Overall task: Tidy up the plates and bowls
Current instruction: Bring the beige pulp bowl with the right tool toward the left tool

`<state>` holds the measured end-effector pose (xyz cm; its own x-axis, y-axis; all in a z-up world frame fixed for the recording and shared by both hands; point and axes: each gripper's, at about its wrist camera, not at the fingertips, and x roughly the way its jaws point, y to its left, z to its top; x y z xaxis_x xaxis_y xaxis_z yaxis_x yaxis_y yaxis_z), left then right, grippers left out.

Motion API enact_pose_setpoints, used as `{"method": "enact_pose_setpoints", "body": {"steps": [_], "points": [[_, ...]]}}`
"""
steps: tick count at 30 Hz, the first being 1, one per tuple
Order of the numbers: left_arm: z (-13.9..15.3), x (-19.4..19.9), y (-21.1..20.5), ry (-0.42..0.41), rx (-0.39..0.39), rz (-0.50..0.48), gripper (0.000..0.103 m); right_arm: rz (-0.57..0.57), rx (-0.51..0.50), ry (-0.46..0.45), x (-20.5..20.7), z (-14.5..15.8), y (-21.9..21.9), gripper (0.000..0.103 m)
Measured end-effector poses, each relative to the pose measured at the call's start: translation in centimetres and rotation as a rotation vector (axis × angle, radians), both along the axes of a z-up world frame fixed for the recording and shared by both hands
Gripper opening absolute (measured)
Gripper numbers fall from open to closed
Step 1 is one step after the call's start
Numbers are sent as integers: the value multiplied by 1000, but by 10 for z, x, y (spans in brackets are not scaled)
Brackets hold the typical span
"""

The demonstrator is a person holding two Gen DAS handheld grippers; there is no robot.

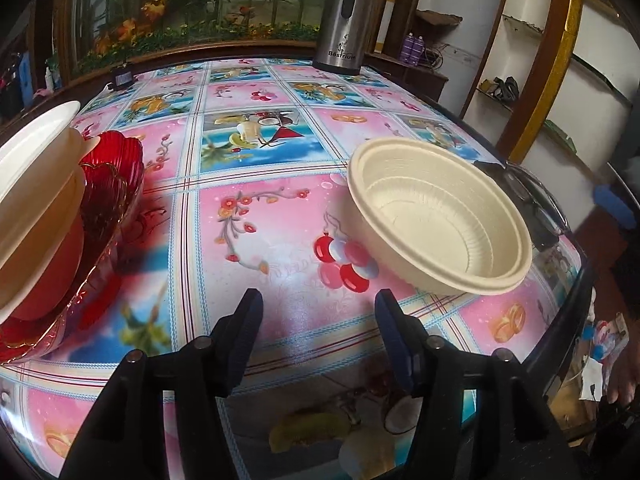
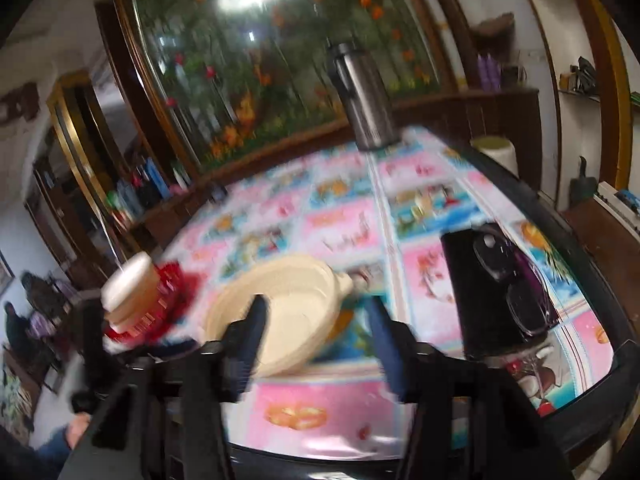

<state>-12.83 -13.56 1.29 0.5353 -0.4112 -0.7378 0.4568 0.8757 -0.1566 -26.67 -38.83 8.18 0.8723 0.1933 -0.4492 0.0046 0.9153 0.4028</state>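
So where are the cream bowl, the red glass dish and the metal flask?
cream bowl (image 1: pixel 436 216): left wrist view, inner floor.
red glass dish (image 1: pixel 116 184): left wrist view, scalloped side wall.
metal flask (image 1: pixel 344 32): left wrist view, steel body.

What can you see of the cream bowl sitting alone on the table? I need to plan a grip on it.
The cream bowl is round, matte, like moulded pulp or plastic, with fine ribs inside its wall and a flat, empty bottom. Its doubled rim suggests two bowls nested. It stands upright on the tablecloth, apart from the red dish. Neither gripper touches it: the left gripper hangs open before it. The right view is too blurred for detail.
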Motion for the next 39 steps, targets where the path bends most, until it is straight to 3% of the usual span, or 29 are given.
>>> {"method": "enact_pose_setpoints", "body": {"steps": [2,5,6,8,9,13,16,19,25,29,34,39], "points": [[0,0,0,2,-9,-5,58,46,27,-52,-7,12,4,97],[0,0,0,5,-20,-11,58,28,17,-48,-6,19,8,98],[0,0,0,7,-24,-14,58,14,-29,-51,-7,21,12,97],[0,1,1,13,-35,-22,58,14,-126,-32,-4,24,23,75],[0,2,2,17,-44,-29,59,16,-159,-11,-2,26,28,73],[0,4,7,43,-104,-65,59,45,-145,96,17,24,33,73],[0,4,4,53,-116,-95,59,-62,-195,179,28,22,28,72],[0,1,-2,46,-100,-131,59,-93,-156,222,34,20,18,71],[1,-2,0,43,-111,-150,59,3,-48,261,53,-4,18,32],[5,1,11,38,-155,-97,59,49,-14,270,68,-14,18,30],[35,9,26,12,-242,-35,59,65,12,289,73,-25,8,28],[36,27,2,63,-200,-49,59,109,74,300,75,-42,-2,28]]}}
